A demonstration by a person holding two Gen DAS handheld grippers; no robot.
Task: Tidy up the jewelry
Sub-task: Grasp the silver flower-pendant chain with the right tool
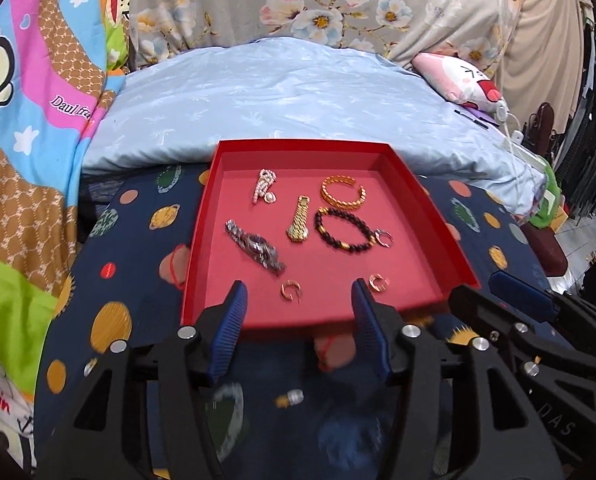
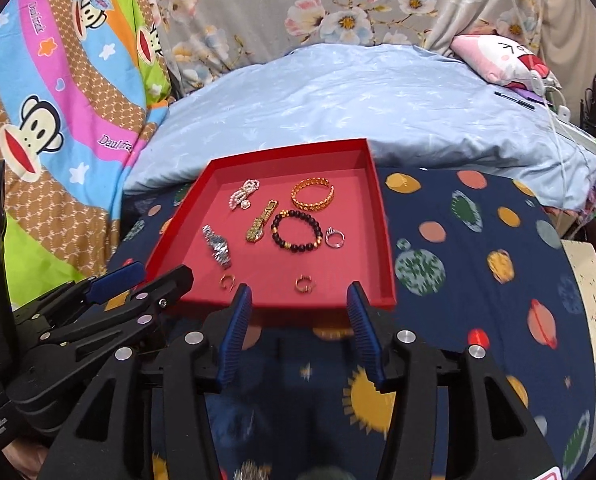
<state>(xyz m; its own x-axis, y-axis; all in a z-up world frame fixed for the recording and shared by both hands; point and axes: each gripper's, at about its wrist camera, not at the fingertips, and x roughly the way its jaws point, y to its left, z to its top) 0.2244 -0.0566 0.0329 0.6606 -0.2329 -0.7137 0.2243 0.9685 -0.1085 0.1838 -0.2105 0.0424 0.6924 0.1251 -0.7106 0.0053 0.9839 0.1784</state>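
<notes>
Red cardboard forms the shallow tray (image 1: 430, 216) that holds every piece, lying just ahead of both grippers on a navy planet-print cloth (image 2: 478, 280). Left gripper (image 1: 298, 294) and right gripper (image 2: 299, 294) both stand spread wide and grasp nothing, their blue pads poised over the tray's near edge, which suggests the sorting is finished or paused. Nearest the left gripper's tips lie two small gold ear cuffs (image 1: 290, 291), probably paired on purpose. Beyond them, spaced so nothing tangles, are a silver watch (image 1: 255, 249), a gold watch (image 1: 299, 220), a dark bead bracelet (image 1: 344, 226) with a silver ring (image 2: 334, 237) just beside it, a gold cuff bangle (image 1: 344, 193) and a pearl piece (image 1: 265, 186), perhaps a brooch. Farther off, a pale blue quilt (image 1: 281, 96) covers a bed, backed by floral fabric (image 2: 298, 4) and a cartoon-monkey sheet (image 2: 57, 100).
</notes>
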